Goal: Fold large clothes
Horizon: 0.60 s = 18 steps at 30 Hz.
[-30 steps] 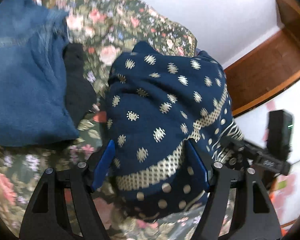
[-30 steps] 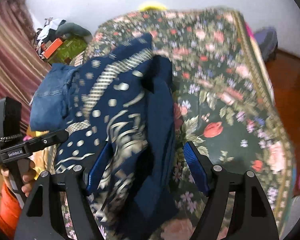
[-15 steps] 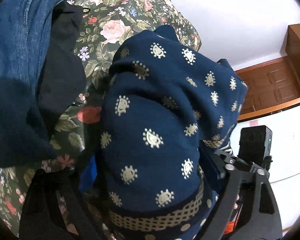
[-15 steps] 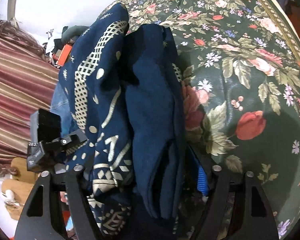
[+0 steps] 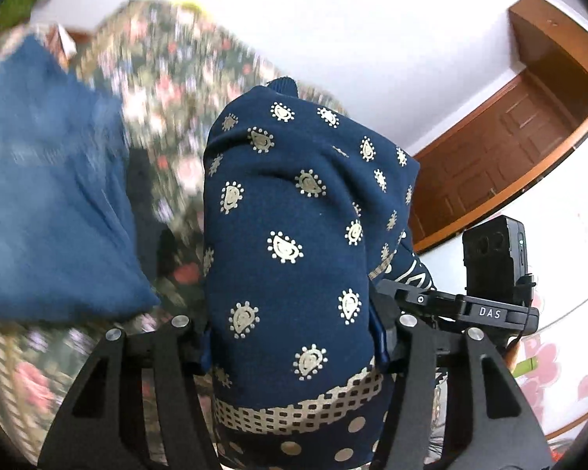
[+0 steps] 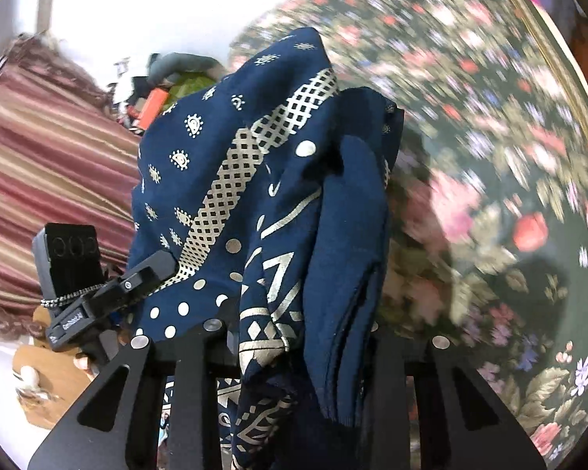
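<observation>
Here we have the left gripper (image 5: pixel 294 348) and the right gripper (image 6: pixel 294 333) both closing their jaws on a bunched navy-blue garment printed with cream paisley motifs and a lattice band (image 5: pixel 294 235), which fills the gap in each and hangs lifted between us. It looks soft, light and limp, prone to slumping, so we judge the banded hem edge the firmest place to hold. Beyond lies the dark floral bedspread (image 6: pixel 509 156), with a folded blue denim piece (image 5: pixel 47 196) resting farther off.
</observation>
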Each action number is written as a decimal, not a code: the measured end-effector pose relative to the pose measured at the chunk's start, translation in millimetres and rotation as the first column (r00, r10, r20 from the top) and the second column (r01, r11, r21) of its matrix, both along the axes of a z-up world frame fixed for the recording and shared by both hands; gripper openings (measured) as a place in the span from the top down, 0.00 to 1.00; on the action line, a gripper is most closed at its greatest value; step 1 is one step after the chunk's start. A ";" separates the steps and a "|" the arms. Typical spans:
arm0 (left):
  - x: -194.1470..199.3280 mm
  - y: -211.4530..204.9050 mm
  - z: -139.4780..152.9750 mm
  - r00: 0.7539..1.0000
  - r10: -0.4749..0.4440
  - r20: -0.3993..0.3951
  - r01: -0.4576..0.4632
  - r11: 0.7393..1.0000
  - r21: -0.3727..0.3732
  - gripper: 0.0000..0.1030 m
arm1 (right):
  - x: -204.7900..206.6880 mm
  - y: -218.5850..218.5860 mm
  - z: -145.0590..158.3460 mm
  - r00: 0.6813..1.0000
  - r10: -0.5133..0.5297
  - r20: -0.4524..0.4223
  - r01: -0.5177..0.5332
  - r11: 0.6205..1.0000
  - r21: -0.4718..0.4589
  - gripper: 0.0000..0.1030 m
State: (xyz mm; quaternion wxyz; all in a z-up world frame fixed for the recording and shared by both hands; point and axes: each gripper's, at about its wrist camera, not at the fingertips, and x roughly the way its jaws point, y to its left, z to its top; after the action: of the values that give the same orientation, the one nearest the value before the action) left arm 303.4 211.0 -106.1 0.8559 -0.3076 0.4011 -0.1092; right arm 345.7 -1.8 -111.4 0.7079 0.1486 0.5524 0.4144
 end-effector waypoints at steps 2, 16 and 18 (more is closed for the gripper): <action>-9.7 17.8 24.4 0.999 0.023 0.049 -0.024 0.999 0.022 0.44 | -0.3 12.3 17.2 0.999 0.014 0.029 -0.015 0.999 0.034 0.73; -31.9 170.2 71.8 0.964 0.224 0.141 -0.242 0.962 0.125 0.44 | 12.3 177.7 47.0 0.976 0.121 0.182 -0.143 0.983 0.113 0.73; -28.6 188.5 55.1 0.963 0.249 0.107 -0.263 0.955 0.141 0.44 | 20.1 197.1 27.9 0.978 0.134 0.158 -0.149 0.985 0.086 0.73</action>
State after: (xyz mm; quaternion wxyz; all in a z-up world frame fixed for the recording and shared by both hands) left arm 274.8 399.4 -51.0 0.9008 -0.2850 0.3269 0.0204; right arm 365.8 195.3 -83.5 0.7084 0.1113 0.4852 0.5004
